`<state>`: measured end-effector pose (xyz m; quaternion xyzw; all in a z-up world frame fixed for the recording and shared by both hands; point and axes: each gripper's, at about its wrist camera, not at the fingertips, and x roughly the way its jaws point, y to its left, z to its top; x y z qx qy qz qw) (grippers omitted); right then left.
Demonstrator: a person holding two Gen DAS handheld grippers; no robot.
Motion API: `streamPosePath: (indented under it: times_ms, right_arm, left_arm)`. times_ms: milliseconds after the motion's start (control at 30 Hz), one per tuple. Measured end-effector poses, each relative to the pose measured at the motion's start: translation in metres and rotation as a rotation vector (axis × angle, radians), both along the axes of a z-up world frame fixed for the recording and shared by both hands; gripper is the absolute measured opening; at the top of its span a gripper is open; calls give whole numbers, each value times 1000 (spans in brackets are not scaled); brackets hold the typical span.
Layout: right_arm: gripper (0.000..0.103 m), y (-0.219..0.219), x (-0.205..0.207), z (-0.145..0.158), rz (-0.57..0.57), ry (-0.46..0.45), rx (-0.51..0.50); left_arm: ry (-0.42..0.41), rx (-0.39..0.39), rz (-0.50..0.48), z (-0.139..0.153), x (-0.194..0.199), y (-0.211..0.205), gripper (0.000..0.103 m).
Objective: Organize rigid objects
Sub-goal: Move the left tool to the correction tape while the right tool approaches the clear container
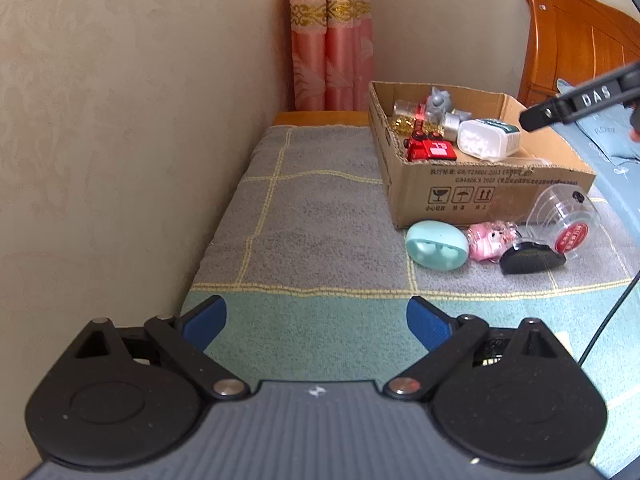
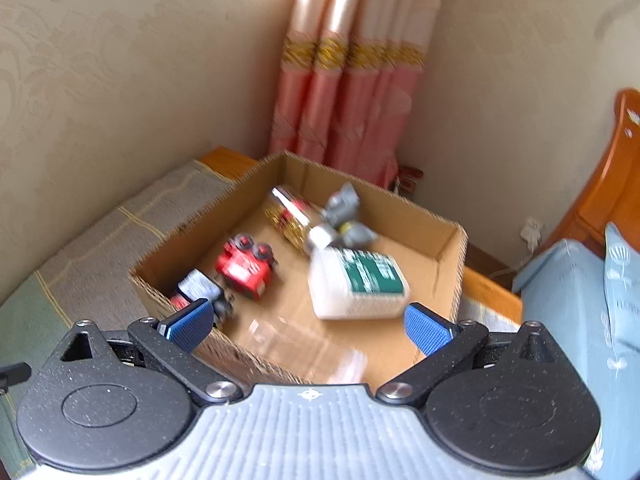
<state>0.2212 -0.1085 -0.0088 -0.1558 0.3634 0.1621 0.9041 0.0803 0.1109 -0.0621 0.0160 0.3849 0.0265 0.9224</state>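
A cardboard box (image 1: 480,188) on the blanket holds a red toy truck (image 1: 430,148), a white tub with a green label (image 1: 486,138), a grey figure (image 1: 438,104) and a glass jar (image 1: 404,114). In front of the box lie a mint case (image 1: 436,246), a pink toy (image 1: 490,240), a black piece (image 1: 532,258) and a clear tape holder (image 1: 564,220). My left gripper (image 1: 316,320) is open over bare blanket, left of them. My right gripper (image 2: 308,324) hangs open above the box's (image 2: 452,264) near edge. A blurred clear item (image 2: 304,344) lies on the box floor beneath it.
A wall runs along the left, with pink curtains (image 1: 330,52) in the corner. A wooden headboard (image 1: 580,32) and blue bedding (image 2: 572,300) are on the right. The grey and green blanket (image 1: 312,216) stretches left of the box. A black cable (image 1: 608,320) hangs at right.
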Motion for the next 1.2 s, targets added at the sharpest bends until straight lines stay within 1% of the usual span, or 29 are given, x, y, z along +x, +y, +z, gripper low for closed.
streamPosePath:
  times_ms: [333,567,767,1000,1133,1200]
  right_arm:
    - [103,-54,-6,-32,-143,73,42]
    - [103,-78,-7,-46,-214,86,62]
    - [103,-92,-17,-50,-235,92,119]
    - [103,-103,-39,-54,-245,106,180]
    - [103,-107,-57,-57,-224,141,238]
    - [103,-103,-65,-61,-217,161,230]
  left_arm:
    - [23,13,-30,-4,2,-12,97]
    - [30,20,-45,-5,2,-18,97]
    - [36,30,-59,-6,1,-23,97]
    - [41,30,-71,-6,0,-25,97]
    - [41,27,-76,-7,0,-26,97]
    - [41,26,-78,-7,0,-27,97]
